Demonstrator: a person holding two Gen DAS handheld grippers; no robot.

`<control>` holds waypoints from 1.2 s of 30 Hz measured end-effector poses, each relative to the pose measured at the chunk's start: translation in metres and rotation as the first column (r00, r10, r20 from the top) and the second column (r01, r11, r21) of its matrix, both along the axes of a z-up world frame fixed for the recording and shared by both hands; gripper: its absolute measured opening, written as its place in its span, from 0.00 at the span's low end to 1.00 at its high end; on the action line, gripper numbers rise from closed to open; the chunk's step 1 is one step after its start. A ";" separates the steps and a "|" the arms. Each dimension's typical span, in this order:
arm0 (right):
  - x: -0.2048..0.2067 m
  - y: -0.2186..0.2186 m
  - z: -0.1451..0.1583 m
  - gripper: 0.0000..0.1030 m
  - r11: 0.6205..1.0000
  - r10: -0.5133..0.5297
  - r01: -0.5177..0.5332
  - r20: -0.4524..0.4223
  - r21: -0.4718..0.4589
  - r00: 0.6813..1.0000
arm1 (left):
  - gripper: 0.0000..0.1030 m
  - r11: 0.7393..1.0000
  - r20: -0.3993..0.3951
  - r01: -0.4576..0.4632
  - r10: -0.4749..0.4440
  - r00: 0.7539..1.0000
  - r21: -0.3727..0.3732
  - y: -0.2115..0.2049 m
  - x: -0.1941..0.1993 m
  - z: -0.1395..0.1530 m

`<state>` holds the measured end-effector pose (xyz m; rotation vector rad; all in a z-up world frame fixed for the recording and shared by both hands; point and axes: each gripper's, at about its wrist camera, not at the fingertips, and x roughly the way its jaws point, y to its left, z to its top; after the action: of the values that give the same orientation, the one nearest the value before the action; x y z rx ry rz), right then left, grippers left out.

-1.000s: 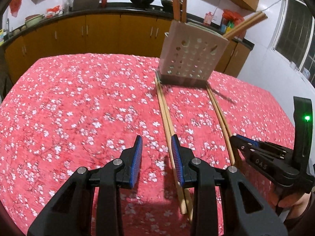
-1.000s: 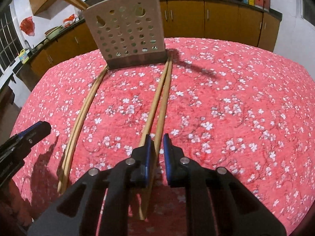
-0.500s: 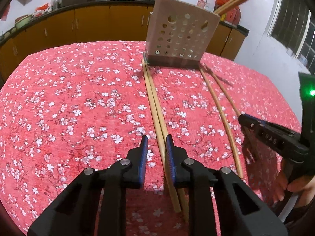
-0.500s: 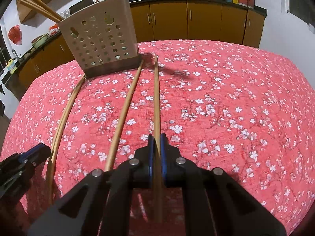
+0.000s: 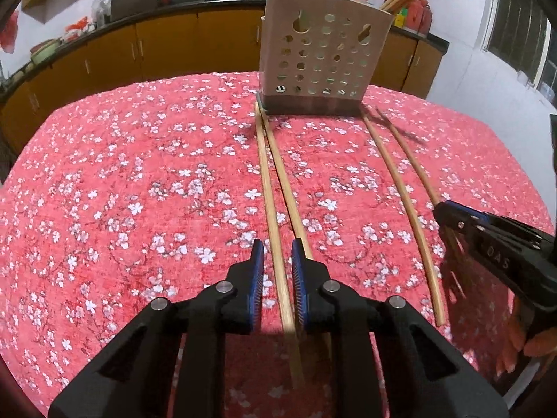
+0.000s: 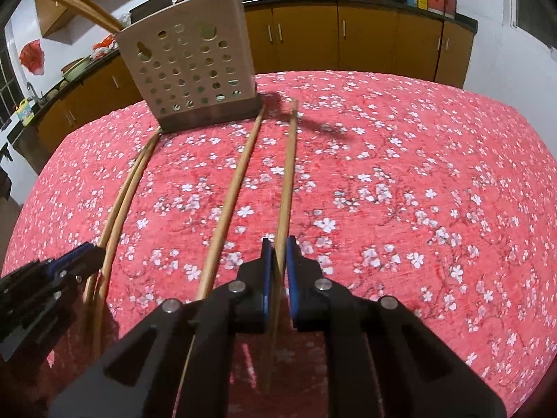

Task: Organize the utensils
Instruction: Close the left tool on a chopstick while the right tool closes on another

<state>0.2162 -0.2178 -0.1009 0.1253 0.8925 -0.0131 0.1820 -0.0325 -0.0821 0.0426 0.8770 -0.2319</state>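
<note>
A perforated beige utensil holder [image 5: 322, 66] [image 6: 189, 69] stands at the far side of the table and holds several chopsticks. Four wooden chopsticks lie in front of it. My left gripper [image 5: 276, 271] is narrowly open, its jaws either side of one chopstick [image 5: 269, 188] of the left pair; the second [image 5: 287, 188] lies just right of it. My right gripper [image 6: 277, 271] is shut on a chopstick [image 6: 289, 167], lifted at my end. Its partner [image 6: 236, 181] lies on the cloth to the left. The right gripper also shows in the left wrist view [image 5: 449, 209].
The table carries a red cloth with white flowers [image 5: 139, 188]. Brown kitchen cabinets [image 5: 167, 45] and a black counter with pots run behind it. A window [image 5: 522, 28] is at the right. The left gripper shows at the lower left of the right wrist view [image 6: 80, 257].
My left gripper narrowed and moved right, so one chopstick now lies between its jaws. My right gripper closed on a chopstick and drew it away from its partner.
</note>
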 end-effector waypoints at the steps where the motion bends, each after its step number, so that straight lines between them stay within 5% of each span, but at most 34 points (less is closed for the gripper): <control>1: 0.000 0.001 0.000 0.11 1.000 0.003 -0.003 0.001 -0.002 1.000 | 0.09 1.000 0.000 -0.008 0.008 1.000 0.003 0.001 0.001 0.000; 12: 0.010 -0.032 0.000 0.08 0.998 -0.065 0.065 0.007 0.000 0.998 | 0.08 0.988 -0.012 -0.151 0.151 0.988 -0.007 0.061 0.027 0.000; 36: 0.006 -0.030 -0.002 0.09 0.998 -0.063 0.064 0.026 -0.026 0.998 | 0.09 0.986 -0.014 -0.158 0.158 0.987 -0.057 0.073 0.026 0.003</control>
<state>0.2222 -0.2481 -0.1031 0.1281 0.8628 -0.0826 0.2076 0.0403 -0.0790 -0.0820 0.8784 -0.1091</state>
